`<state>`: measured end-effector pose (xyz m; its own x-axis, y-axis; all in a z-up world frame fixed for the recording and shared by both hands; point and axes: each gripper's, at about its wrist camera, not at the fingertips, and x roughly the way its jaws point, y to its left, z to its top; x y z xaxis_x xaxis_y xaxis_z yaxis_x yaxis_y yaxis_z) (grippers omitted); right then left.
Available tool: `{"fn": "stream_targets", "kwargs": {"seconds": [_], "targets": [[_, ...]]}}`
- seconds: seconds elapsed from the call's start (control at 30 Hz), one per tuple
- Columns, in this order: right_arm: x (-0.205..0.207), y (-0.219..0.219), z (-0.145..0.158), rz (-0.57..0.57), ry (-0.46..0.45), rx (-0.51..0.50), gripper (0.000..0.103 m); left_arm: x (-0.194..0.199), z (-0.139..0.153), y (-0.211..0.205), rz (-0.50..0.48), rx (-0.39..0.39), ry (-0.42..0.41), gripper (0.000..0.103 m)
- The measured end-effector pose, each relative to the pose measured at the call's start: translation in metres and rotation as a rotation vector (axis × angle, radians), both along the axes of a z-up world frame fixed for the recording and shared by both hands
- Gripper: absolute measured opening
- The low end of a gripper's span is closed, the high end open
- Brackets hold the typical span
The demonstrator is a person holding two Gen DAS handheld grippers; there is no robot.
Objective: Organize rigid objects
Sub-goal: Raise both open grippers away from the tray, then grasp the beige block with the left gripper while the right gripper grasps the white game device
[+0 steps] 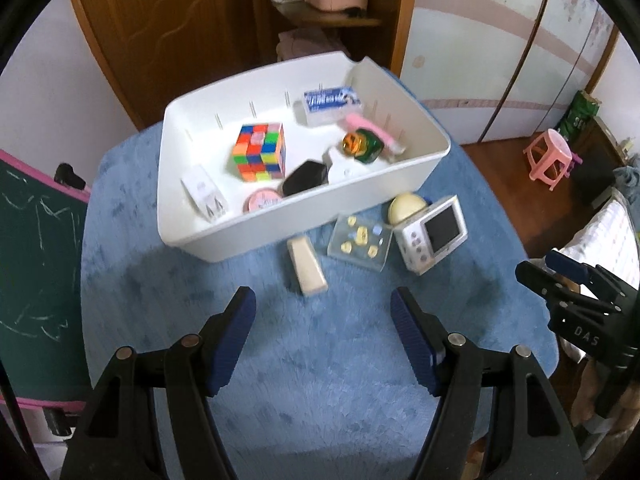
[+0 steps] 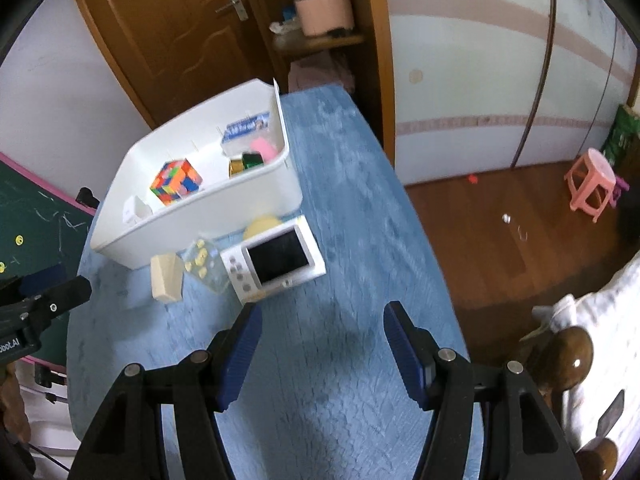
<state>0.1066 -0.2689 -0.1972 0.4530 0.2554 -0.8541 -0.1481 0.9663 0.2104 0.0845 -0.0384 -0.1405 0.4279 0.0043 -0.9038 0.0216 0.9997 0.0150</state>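
A white bin (image 1: pixel 208 236) stands on the blue-covered table (image 1: pixel 320 360). It holds a colourful puzzle cube (image 1: pixel 260 152), a blue-white box (image 1: pixel 330 100), a pink item (image 1: pixel 372 130), a green-gold object (image 1: pixel 362 144), a black object (image 1: pixel 306 176), a pink round tin (image 1: pixel 262 200) and a small white box (image 1: pixel 204 194). In front of the bin lie a cream block (image 1: pixel 307 266), a clear case with yellow pieces (image 1: pixel 360 242), a white camera (image 1: pixel 434 234) and a pale round object (image 1: pixel 406 207). My left gripper (image 1: pixel 323 304) is open and empty above the table. My right gripper (image 2: pixel 322 318) is open, just before the camera (image 2: pixel 278 258).
The bin (image 2: pixel 192 220), cream block (image 2: pixel 166 276) and clear case (image 2: pixel 204 264) also show in the right wrist view. A green chalkboard (image 1: pixel 36 260) stands left of the table. A pink stool (image 2: pixel 592 182) sits on the wooden floor at right. A wooden door (image 1: pixel 168 20) is behind.
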Motion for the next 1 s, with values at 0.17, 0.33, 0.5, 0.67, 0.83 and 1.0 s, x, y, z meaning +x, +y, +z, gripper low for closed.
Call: {"fn": "stream_targets", "kwargs": {"seconds": [0.17,0.33,0.5,0.67,0.83,1.0], "targets": [[0.001,0.002,-0.014,0.003,0.043,0.045,0.064,0.005,-0.021,0.008,0.033,-0.024,0.039,0.073],[0.007,0.008,-0.025,-0.015,0.106,0.148,0.064,0.015,-0.037,0.014,0.063,-0.059,0.056,0.073],[0.018,0.011,-0.043,-0.068,0.190,0.263,0.068,0.030,-0.058,0.023,0.112,-0.113,0.076,0.073],[0.033,0.010,-0.064,-0.149,0.280,0.373,0.068,0.043,-0.075,0.030,0.161,-0.127,0.099,0.073],[0.048,0.012,-0.080,-0.237,0.352,0.471,0.068,0.050,-0.088,0.032,0.177,-0.135,0.112,0.072],[0.061,0.017,-0.090,-0.316,0.412,0.544,0.068,0.056,-0.096,0.034,0.182,-0.147,0.121,0.072]]}}
